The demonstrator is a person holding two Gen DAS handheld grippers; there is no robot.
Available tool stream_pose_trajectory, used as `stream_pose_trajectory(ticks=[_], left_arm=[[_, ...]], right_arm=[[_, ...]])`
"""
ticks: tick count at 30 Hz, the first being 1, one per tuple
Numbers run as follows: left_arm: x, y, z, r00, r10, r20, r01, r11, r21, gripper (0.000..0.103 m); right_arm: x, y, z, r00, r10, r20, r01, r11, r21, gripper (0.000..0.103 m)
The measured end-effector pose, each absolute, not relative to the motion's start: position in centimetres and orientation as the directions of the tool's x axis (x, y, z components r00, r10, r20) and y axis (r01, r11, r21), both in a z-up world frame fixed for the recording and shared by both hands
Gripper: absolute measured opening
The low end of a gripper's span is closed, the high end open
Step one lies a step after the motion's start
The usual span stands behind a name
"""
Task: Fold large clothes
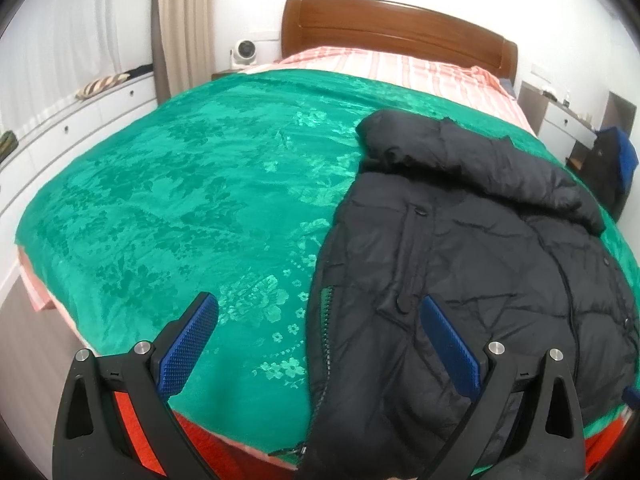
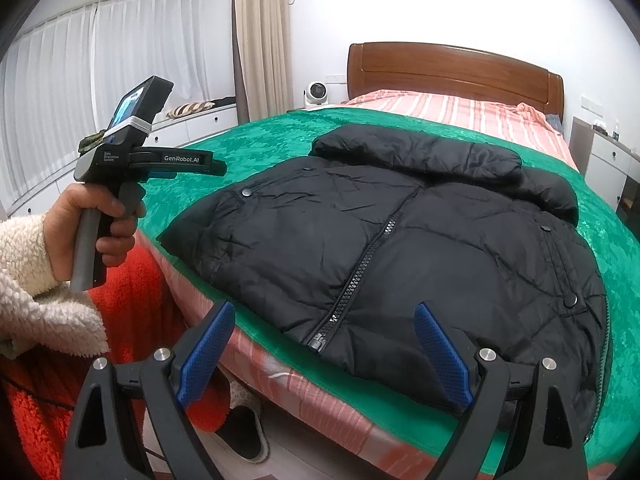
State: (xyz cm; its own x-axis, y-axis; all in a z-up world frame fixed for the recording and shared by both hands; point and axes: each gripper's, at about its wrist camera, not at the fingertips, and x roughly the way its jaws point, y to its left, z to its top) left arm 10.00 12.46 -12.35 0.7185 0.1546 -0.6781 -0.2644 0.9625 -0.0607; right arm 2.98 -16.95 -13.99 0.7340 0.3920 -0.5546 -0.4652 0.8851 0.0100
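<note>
Black puffer jacket (image 2: pixel 400 248) flat on green blanket (image 1: pixel 180 200); both claws, left gripper (image 1: pixel 316 332) and right gripper (image 2: pixel 324 340), gape empty. I'd pinch near hem corners, fold toward far collar.

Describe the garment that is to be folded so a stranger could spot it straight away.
Find the bed with the wooden headboard and the green floral blanket. Near the blanket's foot edge lies a black puffer jacket, spread flat with its collar toward the headboard. It is the only dark, quilted thing on the blanket, with a zip running down its front.
</note>
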Motion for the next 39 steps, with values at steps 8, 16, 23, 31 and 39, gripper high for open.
stream_pose_trajectory(ticks=[8,16,23,31,39], left_arm=[[9.6,13.0,-13.1,0.687,0.173,-0.706,-0.281,0.959,-0.038,0.101],[8.0,15.2,-13.8,0.659,0.132,-0.740,-0.294,0.951,-0.092,0.101],[7.9,17.0,-13.8,0.631,-0.118,-0.767,-0.183,0.938,-0.295,0.101],[10.2,15.7,-18.4,0.473,-0.320,-0.821,-0.072,0.915,-0.398,0.101],[10.4,14.2,-19.2,0.425,-0.361,-0.830,-0.002,0.916,-0.400,0.036]], right_arm=[[3.2,-17.7,-13.8,0.743,0.379,-0.551,-0.436,0.900,0.032,0.090],[2.4,-19.2,-12.4,0.782,0.337,-0.525,-0.374,0.927,0.038,0.090],[2.5,-26.9,-10.1,0.839,0.235,-0.490,-0.175,0.971,0.165,0.090],[4.5,-39.6,-12.1,0.740,0.195,-0.644,0.041,0.942,0.333,0.090],[9.2,-38.9,-18.1,0.512,0.443,-0.736,-0.030,0.865,0.500,0.068]])
